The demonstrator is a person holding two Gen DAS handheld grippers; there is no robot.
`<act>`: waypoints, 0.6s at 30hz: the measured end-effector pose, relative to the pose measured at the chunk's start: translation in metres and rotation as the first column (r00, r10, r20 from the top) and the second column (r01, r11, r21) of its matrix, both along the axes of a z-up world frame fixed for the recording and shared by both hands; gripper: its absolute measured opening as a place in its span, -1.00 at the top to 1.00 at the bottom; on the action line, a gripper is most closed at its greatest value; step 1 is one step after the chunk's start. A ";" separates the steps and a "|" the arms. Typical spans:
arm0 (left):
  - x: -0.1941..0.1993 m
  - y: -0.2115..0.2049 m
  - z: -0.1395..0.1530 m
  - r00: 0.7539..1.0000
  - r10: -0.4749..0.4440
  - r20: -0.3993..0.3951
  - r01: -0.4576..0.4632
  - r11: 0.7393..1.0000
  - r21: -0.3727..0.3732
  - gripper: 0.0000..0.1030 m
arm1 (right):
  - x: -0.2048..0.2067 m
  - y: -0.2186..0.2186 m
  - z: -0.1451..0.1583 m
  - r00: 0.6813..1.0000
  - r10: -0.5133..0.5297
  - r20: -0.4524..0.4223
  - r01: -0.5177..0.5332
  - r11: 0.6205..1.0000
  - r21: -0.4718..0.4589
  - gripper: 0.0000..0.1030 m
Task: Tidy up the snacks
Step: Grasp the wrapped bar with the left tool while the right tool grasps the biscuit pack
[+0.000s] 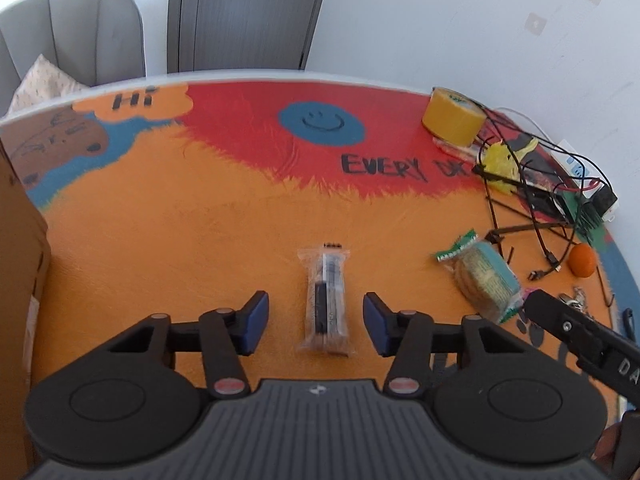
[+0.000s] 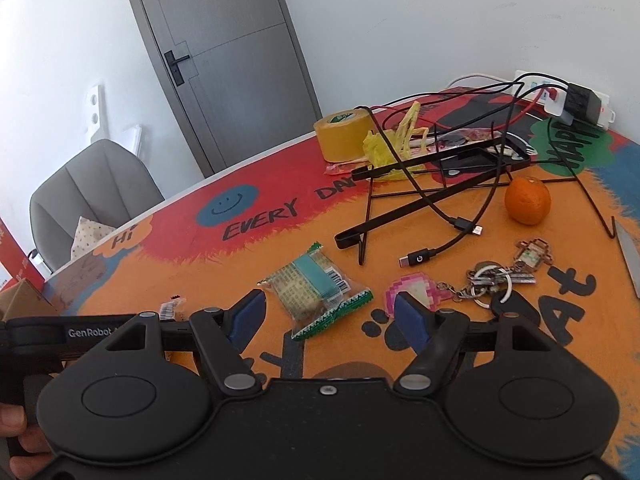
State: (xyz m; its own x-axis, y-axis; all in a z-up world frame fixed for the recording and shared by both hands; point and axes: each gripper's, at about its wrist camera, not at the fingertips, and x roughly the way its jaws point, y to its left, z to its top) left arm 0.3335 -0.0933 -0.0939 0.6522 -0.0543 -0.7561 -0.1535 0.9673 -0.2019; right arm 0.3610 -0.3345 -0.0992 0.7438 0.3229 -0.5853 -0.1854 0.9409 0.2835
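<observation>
Left tool (image 1: 316, 322) is held with jaws apart, a clear-wrapped snack bar (image 1: 326, 300) lying untouched between them on the painted worktop (image 1: 180, 220). Right tool (image 2: 326, 318) is likewise unclenched, a green cracker packet (image 2: 316, 292) lying flat just ahead.

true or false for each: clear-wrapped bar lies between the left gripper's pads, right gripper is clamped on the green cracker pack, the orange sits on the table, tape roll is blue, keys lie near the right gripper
1. The clear-wrapped bar lies between the left gripper pads: true, not yet pinched.
2. The right gripper is clamped on the green cracker pack: false, its jaws stand open around it.
3. The orange sits on the table: true.
4. The tape roll is blue: false, yellow.
5. The keys lie near the right gripper: true.
</observation>
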 end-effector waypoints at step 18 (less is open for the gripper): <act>-0.002 0.024 0.002 0.998 0.058 0.001 -0.058 0.998 -0.002 0.66 | 0.031 0.045 -0.010 0.994 0.104 0.033 -0.100 0.989 -0.104 -0.81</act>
State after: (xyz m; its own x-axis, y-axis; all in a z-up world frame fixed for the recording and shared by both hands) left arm 0.3310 -0.0695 -0.0922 0.6552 -0.0179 -0.7553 -0.2093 0.9563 -0.2043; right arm 0.3921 -0.2892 -0.1090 0.7322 0.3380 -0.5913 -0.2907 0.9402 0.1774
